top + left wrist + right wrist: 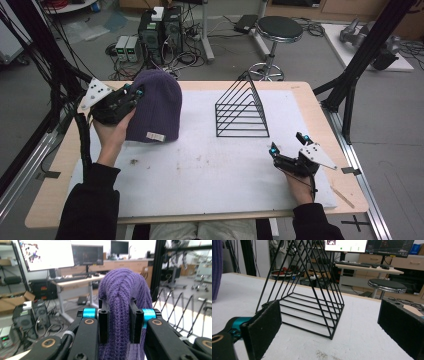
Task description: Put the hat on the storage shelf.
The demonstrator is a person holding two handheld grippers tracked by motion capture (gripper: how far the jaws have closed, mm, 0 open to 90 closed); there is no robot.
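The left tool [119, 323] pinches a fold of the purple ribbed knit beanie [154, 105], crown pointing away beyond its jaws; the right tool [289, 148] rests spread, the black wire rack [242, 110] just ahead.

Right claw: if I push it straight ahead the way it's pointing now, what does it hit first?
Most likely the black wire rack. The right claw is open with the rack dead ahead on the white mat, and nothing lies between them. Exact depth is hard to judge.

Left tongs [134, 93] clamped, right tongs [286, 143] agape.
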